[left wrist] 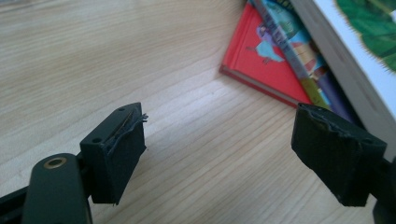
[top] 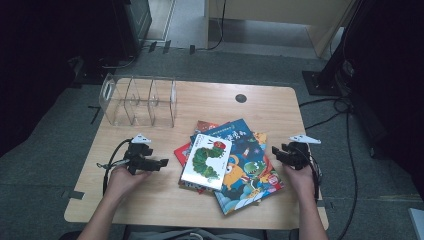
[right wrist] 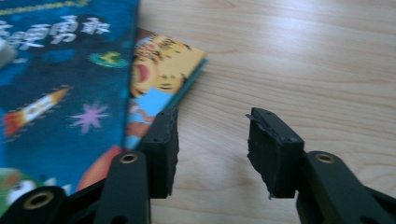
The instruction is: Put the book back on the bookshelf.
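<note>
Several picture books lie in a loose stack (top: 230,160) on the wooden surface (top: 165,200), between the two grippers. On top sits a white book with a green caterpillar (top: 206,161), under it a blue book with a rocket (top: 247,165), and a red book (top: 183,152) pokes out at the stack's left side. The left gripper (top: 159,163) hovers just left of the stack, its jaws spread wide with nothing between them; in the left gripper view the red book's corner (left wrist: 261,65) lies ahead, beyond the right-hand jaw, apart from both pads. The right gripper (top: 276,151) sits just beside the stack's right edge, jaws about half open and empty; in the right gripper view the blue book (right wrist: 70,79) and an orange book's corner (right wrist: 163,60) lie beside the left-hand jaw, with bare wood between the pads. A clear divided rack (top: 139,100) stands farther back on the surface.
</note>
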A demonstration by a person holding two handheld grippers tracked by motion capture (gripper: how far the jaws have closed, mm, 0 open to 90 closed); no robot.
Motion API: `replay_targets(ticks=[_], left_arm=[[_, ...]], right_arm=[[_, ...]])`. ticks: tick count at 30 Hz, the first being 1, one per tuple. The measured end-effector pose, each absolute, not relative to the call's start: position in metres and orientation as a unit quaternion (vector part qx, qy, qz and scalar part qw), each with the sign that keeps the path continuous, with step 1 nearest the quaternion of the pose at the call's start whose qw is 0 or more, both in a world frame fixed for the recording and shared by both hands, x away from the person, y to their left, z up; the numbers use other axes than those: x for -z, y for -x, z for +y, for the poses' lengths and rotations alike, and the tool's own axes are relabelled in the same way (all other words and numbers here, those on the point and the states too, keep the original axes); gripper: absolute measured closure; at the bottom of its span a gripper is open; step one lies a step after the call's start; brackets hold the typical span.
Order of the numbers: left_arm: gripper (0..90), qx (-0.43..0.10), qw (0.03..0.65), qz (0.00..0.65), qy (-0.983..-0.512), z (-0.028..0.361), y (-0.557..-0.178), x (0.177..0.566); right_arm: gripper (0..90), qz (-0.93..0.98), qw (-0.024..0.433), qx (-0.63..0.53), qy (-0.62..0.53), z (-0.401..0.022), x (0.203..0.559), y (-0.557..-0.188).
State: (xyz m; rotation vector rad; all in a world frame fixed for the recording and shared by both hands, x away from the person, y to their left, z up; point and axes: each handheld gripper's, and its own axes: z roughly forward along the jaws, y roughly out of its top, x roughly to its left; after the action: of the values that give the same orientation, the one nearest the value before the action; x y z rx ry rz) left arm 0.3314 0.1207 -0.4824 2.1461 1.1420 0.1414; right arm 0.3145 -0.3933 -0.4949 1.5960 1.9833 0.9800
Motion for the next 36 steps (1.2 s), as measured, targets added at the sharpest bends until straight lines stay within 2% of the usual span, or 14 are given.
replay_targets(ticks=[10, 18, 24, 27, 33, 36], left_arm=[[18.8, -0.035, 0.353, 0.420, -0.835, 0.106, -0.333, 0.476], [20.9, -0.011, 0.347, 0.407, -0.845, 0.092, -0.336, 0.472], [20.8, -0.013, 0.344, 0.393, -0.853, 0.081, -0.337, 0.472], [20.8, -0.005, 0.339, 0.388, -0.857, 0.074, -0.339, 0.473], [20.9, 0.005, 0.337, 0.385, -0.859, 0.066, -0.344, 0.473], [20.9, 0.032, 0.344, 0.384, -0.856, 0.064, -0.350, 0.474]], right_arm=[[68.2, 0.729, 0.196, -0.382, -0.533, -0.373, 0.485, -0.302], [74.9, 0.735, 0.178, -0.396, -0.521, -0.351, 0.486, -0.298], [78.6, 0.749, 0.168, -0.402, -0.500, -0.333, 0.487, -0.293], [83.3, 0.753, 0.156, -0.407, -0.492, -0.329, 0.487, -0.291], [85.4, 0.758, 0.143, -0.409, -0.487, -0.322, 0.489, -0.288], [86.1, 0.767, 0.144, -0.403, -0.479, -0.317, 0.488, -0.287]])
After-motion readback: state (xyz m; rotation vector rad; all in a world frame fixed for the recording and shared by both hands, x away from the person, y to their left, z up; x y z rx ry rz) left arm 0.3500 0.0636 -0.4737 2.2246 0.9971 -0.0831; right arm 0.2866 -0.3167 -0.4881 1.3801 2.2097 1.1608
